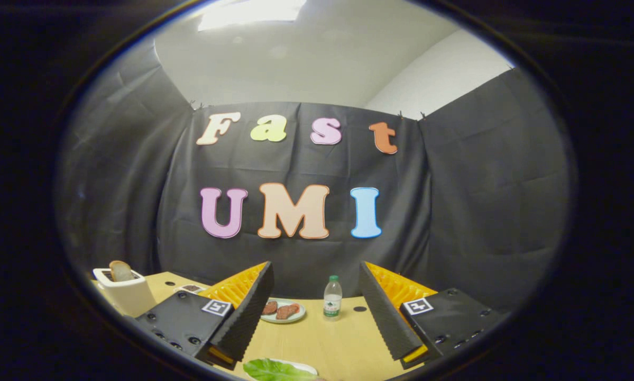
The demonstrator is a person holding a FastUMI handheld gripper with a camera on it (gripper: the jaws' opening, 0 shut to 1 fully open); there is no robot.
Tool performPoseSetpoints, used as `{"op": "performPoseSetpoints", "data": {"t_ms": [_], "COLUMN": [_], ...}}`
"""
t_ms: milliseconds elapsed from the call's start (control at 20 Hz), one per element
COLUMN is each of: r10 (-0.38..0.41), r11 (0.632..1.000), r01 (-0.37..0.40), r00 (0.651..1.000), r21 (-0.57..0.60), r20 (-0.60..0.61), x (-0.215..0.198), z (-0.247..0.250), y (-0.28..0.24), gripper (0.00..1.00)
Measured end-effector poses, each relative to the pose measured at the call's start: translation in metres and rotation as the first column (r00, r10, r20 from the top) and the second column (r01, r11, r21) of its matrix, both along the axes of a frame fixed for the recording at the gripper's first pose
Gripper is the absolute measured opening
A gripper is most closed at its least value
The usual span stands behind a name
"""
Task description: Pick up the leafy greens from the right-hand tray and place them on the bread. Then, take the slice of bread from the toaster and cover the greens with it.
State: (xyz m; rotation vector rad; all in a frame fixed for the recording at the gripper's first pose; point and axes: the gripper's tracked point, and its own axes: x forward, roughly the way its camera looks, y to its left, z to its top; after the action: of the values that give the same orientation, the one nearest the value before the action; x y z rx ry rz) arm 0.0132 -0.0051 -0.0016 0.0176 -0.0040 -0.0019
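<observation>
While we're holding the gripper [317,312] up over the wooden table [338,338], its two fingers are spread wide apart with nothing between them and nothing touching either pad, so we're carrying nothing. The leafy greens [274,370] sit on a white plate [303,366] low down between the fingers, closer to us than the fingertips, and only their top edge is peeking in. Beyond the fingers, further along the table, there's a pale plate [285,319] with a couple of reddish-brown slices [281,309] on it, could be meat, hard to tell from here. Just beside that plate stands a small water bottle [332,298] with a green cap, upright. Way off past the left finger is the white toaster [123,291] with a slice of bread [120,271] sticking up out of its slot.
</observation>
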Motion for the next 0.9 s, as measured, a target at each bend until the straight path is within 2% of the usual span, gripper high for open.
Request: {"op": "performPoseSetpoints", "data": {"t_ms": [900], "r10": [-0.007], "r11": [1.0], "r01": [0.007], "r00": [1.0], "r21": [0.007], "r20": [0.001], "x": [-0.023], "z": [0.009], "y": [-0.005], "gripper": [1.0]}}
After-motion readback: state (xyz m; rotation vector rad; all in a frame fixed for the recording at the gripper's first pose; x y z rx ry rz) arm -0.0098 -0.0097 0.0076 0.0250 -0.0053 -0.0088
